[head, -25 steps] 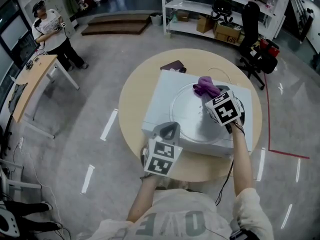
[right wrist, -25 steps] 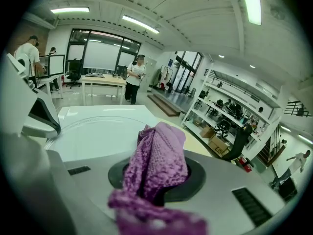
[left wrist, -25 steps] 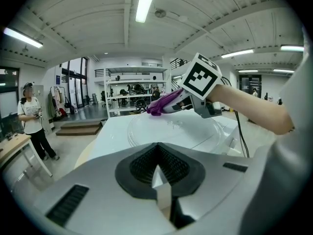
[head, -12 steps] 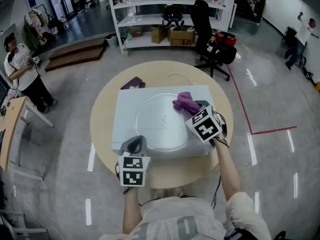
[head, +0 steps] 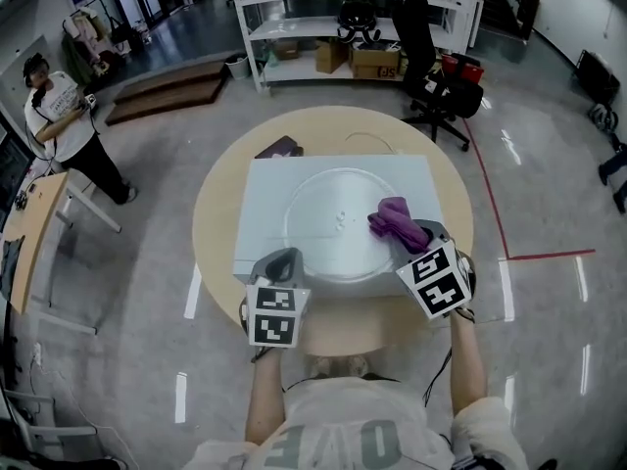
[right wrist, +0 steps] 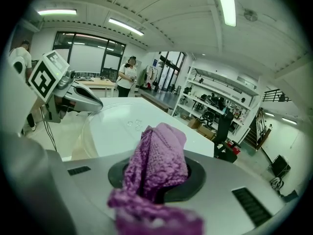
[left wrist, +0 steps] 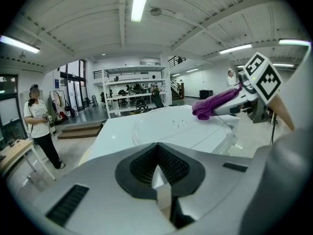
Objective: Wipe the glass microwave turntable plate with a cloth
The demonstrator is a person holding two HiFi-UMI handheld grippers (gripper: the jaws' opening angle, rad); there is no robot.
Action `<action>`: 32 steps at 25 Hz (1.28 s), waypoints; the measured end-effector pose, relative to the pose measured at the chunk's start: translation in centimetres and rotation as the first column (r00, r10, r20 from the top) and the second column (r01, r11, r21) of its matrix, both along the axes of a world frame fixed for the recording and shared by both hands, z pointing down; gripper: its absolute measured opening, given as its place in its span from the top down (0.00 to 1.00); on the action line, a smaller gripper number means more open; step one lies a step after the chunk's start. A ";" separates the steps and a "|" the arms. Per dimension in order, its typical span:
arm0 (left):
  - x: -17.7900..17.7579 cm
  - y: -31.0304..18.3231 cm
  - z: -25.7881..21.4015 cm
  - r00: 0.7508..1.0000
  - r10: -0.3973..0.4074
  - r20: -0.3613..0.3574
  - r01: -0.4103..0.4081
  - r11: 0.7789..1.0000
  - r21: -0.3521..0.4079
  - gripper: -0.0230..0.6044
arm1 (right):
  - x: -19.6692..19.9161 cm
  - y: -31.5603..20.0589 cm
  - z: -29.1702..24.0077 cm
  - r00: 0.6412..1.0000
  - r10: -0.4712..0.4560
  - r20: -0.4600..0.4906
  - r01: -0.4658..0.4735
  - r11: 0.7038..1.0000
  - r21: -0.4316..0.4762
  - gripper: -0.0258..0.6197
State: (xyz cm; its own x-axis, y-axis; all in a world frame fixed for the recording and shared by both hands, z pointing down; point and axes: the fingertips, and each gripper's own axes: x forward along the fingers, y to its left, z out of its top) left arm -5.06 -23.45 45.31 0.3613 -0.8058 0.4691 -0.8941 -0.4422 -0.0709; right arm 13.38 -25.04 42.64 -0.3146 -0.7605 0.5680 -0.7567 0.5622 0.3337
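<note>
Hidden items first: in the head view the marker cubes cover both of the person's hands. The purple cloth [head: 394,217] and the right tool [head: 413,237] cover the right rim of the glass turntable plate [head: 333,213]. The right gripper view shows this tool [right wrist: 157,180] clenched on the cloth [right wrist: 159,155], which bunches up out of the jaws and buries their tips. No view settles whether the cloth touches the glass or sits just above it. The plate lies flat on top of the white box [head: 257,233], taking up most of that top, and apart from the cloth at its right rim nothing lies in it. Being clear glass, its outline is faint, and only its rim and the small raised centre show. The left tool [head: 280,260] is at the near left corner of the white box, off the plate. In the left gripper view its jaws [left wrist: 159,179] are closed together with nothing between them. The white box stands on a round bench [head: 214,213], and its front face is out of sight. A dark flat object [head: 279,147] lies on the bench at the far left corner of the white box, partly cut off by it, and cannot be identified. Beyond the white box a shelf [head: 343,13] holds cardboard boxes whose contents cannot be read. A person [head: 59,116] stands well to the left of the white box.
</note>
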 end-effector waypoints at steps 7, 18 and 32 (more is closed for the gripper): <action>0.0 0.0 -0.3 1.000 -0.004 -0.004 0.004 1.000 0.006 0.96 | -1.2 4.5 0.1 1.000 -0.027 0.007 0.027 0.999 -0.017 0.88; 0.1 0.1 -0.3 0.999 0.015 -0.032 -0.015 1.000 0.017 0.96 | -8.8 8.4 0.8 0.978 -0.206 0.029 0.208 0.975 -0.082 0.88; 0.3 0.4 -0.5 0.995 0.084 -0.054 -0.083 0.996 0.018 0.96 | -15.3 5.5 1.0 0.958 -0.287 -0.003 0.286 0.954 -0.086 0.88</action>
